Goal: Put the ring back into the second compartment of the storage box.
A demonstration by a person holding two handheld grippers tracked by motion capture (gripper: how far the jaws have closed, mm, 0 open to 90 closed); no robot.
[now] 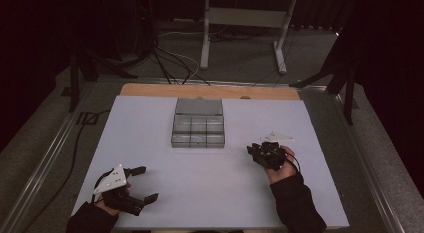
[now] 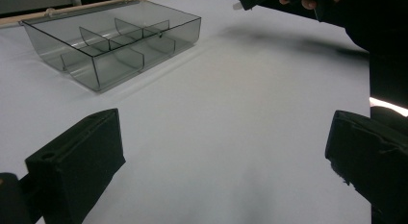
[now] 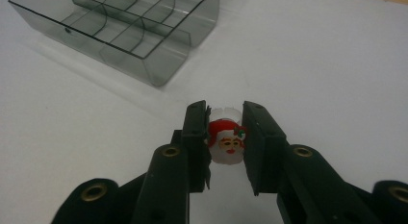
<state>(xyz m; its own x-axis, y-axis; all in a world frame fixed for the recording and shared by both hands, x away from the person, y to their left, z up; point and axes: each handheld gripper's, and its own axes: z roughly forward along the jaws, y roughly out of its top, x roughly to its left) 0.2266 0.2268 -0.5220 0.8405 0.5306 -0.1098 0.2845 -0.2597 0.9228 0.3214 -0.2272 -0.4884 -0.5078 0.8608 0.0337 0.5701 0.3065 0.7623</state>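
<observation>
High view has a white table [image 1: 210,193] with a smoky clear compartment box [image 1: 198,129] sitting toward the far middle, lid flipped open behind it; every compartment looks empty from the gripper views too. Left gripper [image 1: 145,184] hangs at the near left corner, held in the person's left hand [image 1: 107,203], jaws spread wide with nothing between them; the left gripper view backs that up, just bare table between the two black pads. Right gripper [image 1: 254,152] is over on the right side, a bit nearer than the box and apart from it, in the right hand [image 1: 281,169]; its jaws are clamped on a small white ring [image 3: 226,140] with a Santa face on it, red hat and all; ring sits right between the fingertips, pinched from both sides, off the box.
</observation>
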